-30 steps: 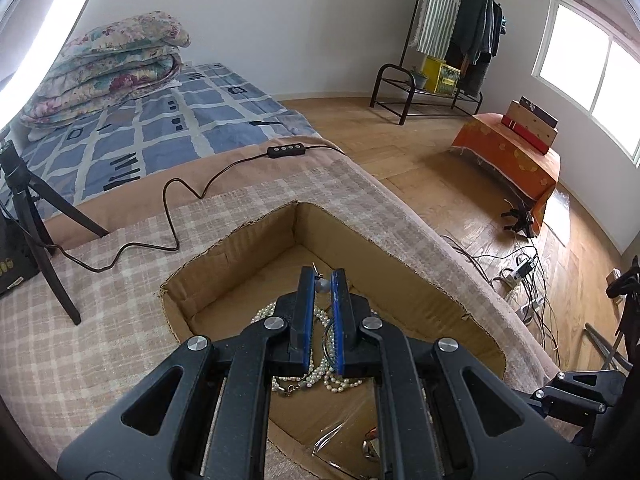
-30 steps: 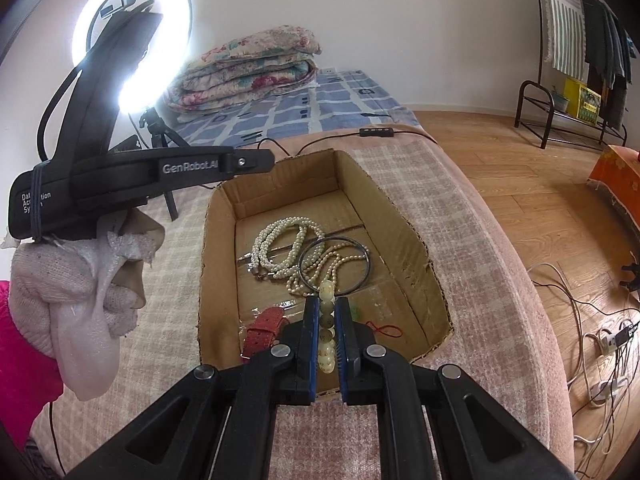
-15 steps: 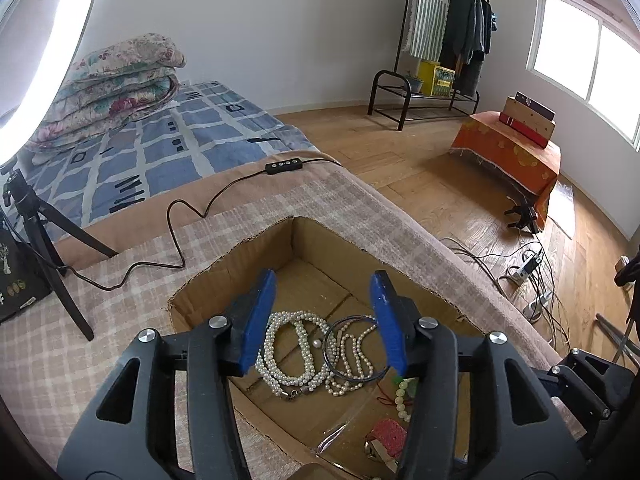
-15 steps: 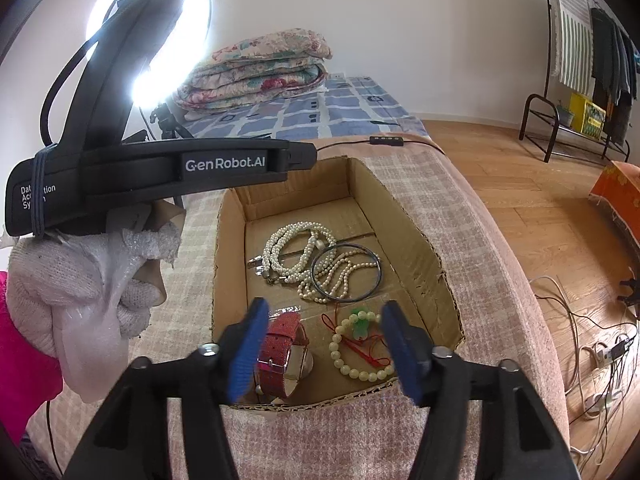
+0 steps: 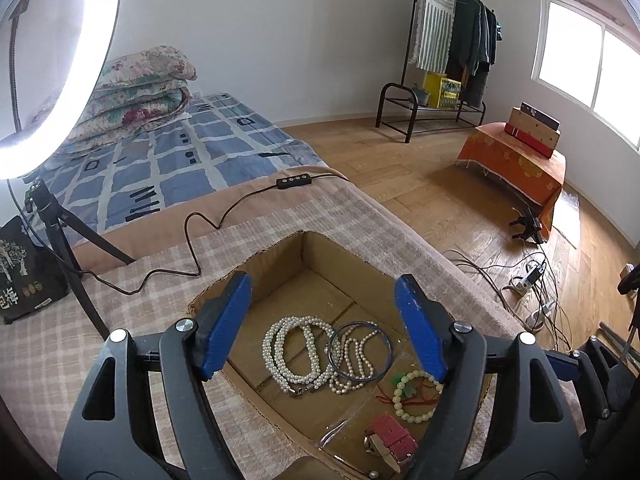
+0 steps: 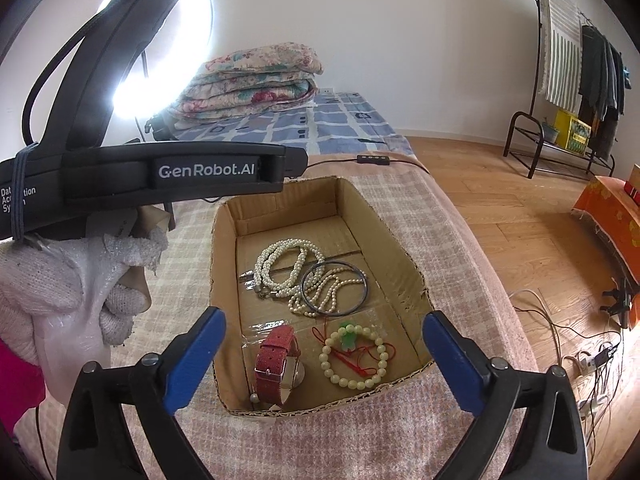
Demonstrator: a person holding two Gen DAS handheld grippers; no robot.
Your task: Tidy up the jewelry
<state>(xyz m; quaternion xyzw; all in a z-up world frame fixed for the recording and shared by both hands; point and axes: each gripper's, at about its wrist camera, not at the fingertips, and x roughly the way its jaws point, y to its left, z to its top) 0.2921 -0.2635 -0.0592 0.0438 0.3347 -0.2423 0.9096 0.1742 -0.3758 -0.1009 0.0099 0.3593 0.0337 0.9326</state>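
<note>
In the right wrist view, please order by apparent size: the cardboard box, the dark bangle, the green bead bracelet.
1. cardboard box, clearly the largest.
2. green bead bracelet and dark bangle look about alike; the bracelet lies nearer the camera, so I cannot rank them.

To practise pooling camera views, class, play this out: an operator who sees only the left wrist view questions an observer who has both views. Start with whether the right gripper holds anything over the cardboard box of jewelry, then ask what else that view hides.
Operator: Is the right gripper holding anything?
Observer: No. The right gripper has just been opening. Its jaws stand wide apart, with nothing gripped.
Operator: The bead bracelet is partly hidden in my view. Is it a whole ring?
Observer: Yes. The bead bracelet lies as a full ring on the floor of the cardboard box, and a red cord crosses it.
Operator: And the red watch?
Observer: The red watch lies beside the bracelet, strap looped and metal case showing.
</note>
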